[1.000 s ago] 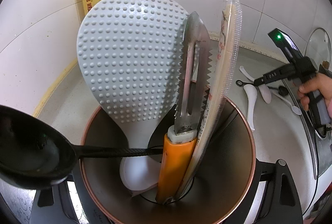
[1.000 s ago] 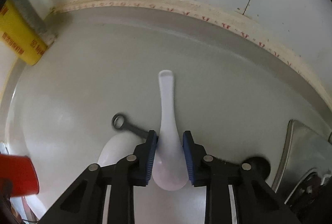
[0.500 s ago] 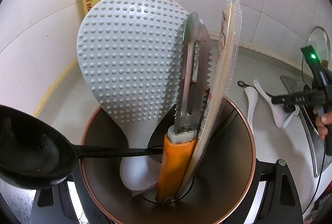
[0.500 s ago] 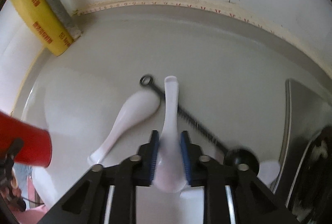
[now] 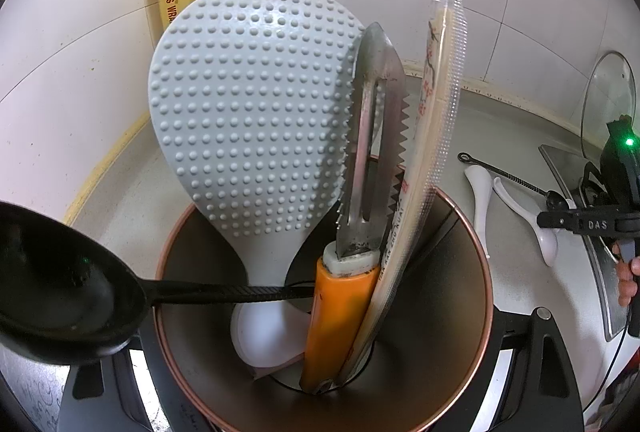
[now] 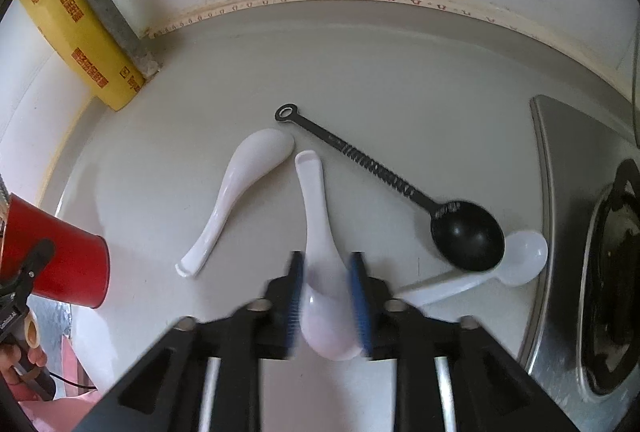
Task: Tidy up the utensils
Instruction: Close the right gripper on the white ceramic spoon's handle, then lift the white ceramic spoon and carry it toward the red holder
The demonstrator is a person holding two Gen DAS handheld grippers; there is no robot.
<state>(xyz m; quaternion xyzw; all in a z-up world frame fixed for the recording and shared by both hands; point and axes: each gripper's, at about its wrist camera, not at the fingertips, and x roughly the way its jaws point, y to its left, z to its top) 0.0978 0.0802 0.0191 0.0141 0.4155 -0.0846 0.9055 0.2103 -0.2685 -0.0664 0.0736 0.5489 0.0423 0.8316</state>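
Note:
My right gripper is shut on a white ceramic spoon, held by its bowl above the counter, handle pointing away. Below lie another white spoon, a black measuring spoon and a white plastic spoon. My left gripper holds the copper-rimmed utensil cup between its fingers; the cup is red outside in the right wrist view. It contains a grey rice paddle, an orange-handled peeler, wrapped chopsticks and a black ladle.
A yellow wrap box leans in the tiled corner. A gas stove is on the right, a glass lid behind it. The right gripper shows in the left wrist view.
My right gripper has lifted and pulled back with the white spoon in it, so more of the counter and the other spoons came into view. The left gripper and cup stay still.

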